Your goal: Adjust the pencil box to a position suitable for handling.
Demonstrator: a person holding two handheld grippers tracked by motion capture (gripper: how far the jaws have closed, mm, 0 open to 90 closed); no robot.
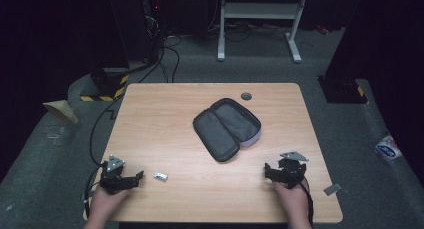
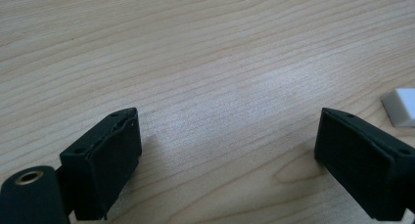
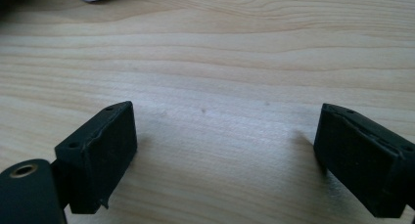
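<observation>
Bare light wooden surface surrounds an open black fabric zip case mid-surface; a small white block lies near the left claw.

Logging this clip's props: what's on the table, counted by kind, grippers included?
Grippers: 2, left and right, both open
Open dark case: 1
Small white block: 1
Grey disc set in the table: 1
Total: 5

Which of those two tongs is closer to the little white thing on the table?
The left tongs: the small white block lies just beside their tips, near the table's front edge. The right tongs sit far across, past the open black case.
</observation>
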